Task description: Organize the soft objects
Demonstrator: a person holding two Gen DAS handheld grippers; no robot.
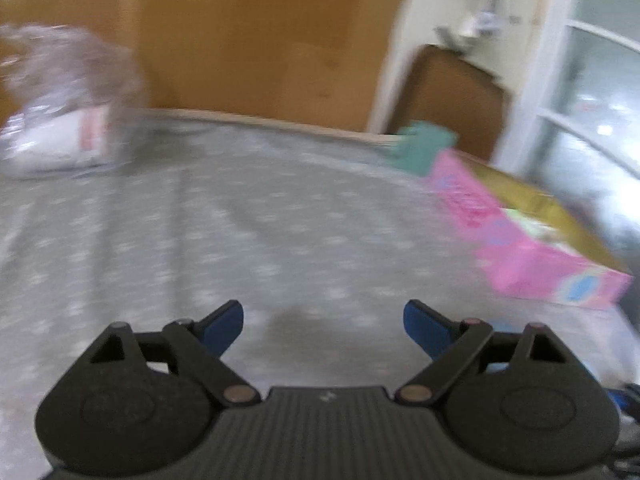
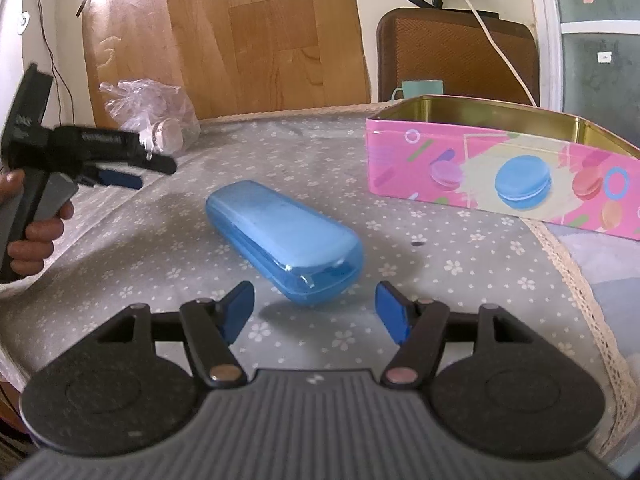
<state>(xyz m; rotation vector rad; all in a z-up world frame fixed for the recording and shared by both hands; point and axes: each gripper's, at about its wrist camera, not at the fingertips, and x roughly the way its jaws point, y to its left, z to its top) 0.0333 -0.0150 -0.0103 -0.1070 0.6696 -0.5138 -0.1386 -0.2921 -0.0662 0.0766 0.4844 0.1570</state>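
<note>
Right wrist view puts your right gripper (image 2: pixel 315 307) nearest, its blue-padded fingers (image 2: pixel 239 309) standing apart with nothing clamped, and the near end of the glossy blue plastic clamshell case (image 2: pixel 282 242) lies on the cloth just beyond the gap between them. Judge that case as light but hard-shelled and slick; it will likely skate under the pads, so take it across its narrow width near the middle, square to the seam, rather than at a rounded end. It rests on the grey flower-print tablecloth (image 2: pixel 460 272), lying diagonally, well apart from the pink macaron-print tin box (image 2: pixel 500 172) standing open at the right. To the left, your left gripper (image 2: pixel 136 174) hovers above the cloth in your hand (image 2: pixel 38 232), and in the blurred left wrist view its fingers (image 1: pixel 224 326) are spread wide and empty. Farther back sits the crumpled clear plastic bag with white contents (image 2: pixel 156 120), near the cloth's far edge; it looks soft and light, so pinch a gathered fold at its top, gently. Behind stands a teal mug (image 2: pixel 422 89).
</note>
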